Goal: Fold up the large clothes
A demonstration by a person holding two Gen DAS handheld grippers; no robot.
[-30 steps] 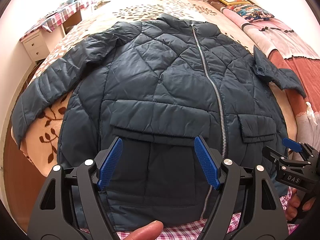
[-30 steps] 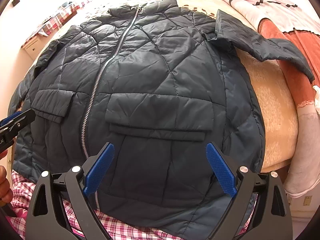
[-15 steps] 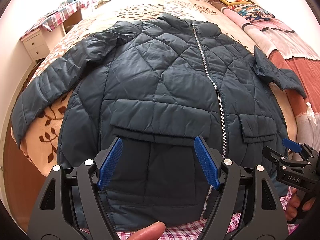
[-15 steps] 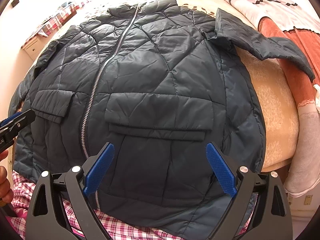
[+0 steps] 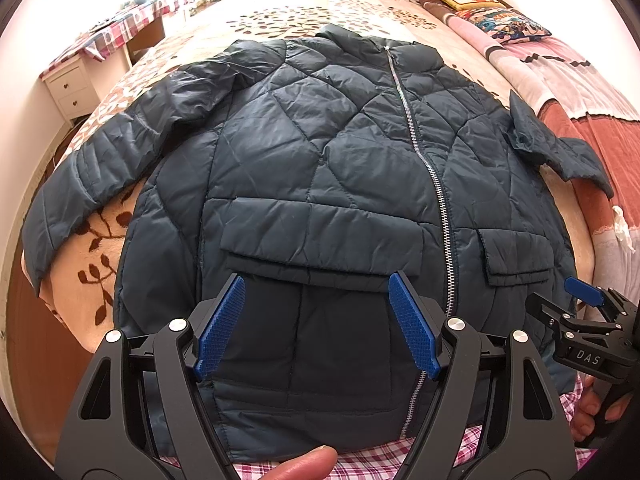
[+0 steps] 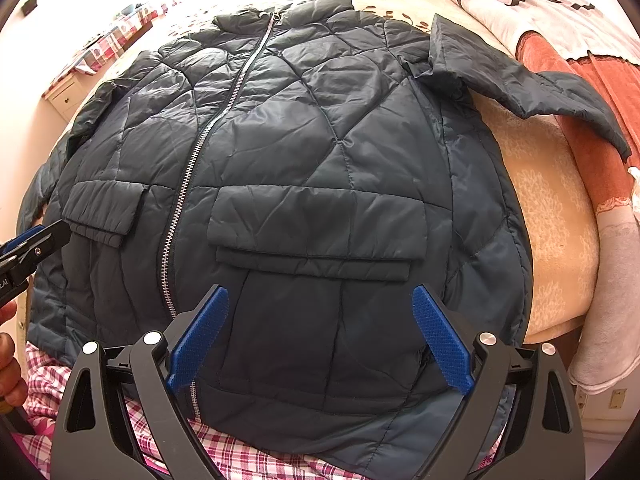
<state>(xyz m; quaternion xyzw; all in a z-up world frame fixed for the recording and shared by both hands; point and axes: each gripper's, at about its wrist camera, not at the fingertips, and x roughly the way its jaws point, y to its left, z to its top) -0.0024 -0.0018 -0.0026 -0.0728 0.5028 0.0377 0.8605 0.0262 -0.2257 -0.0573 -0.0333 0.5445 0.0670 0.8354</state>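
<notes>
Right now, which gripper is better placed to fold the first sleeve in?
Probably left. The left sleeve lies flat and fully spread near the open left gripper; the right sleeve is crumpled, farther from the open right gripper.

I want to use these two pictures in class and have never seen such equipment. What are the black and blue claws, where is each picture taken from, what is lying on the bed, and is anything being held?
There is no robot here. A person holds a hand-operated gripper in each hand, each with a wide-angle camera looking along its two fingers. One picture is from the left gripper, the other from the right gripper; each also glimpses its partner at the frame's edge. The blue strips are the gripping pads.

On the bed lies a dark quilted jacket, front up, zipped, sleeves spread out to the sides. Its hem lies on pink checked cloth.

Nothing is held: both grippers stand open above the hem, not touching the fabric. No fold has been made yet.
</notes>
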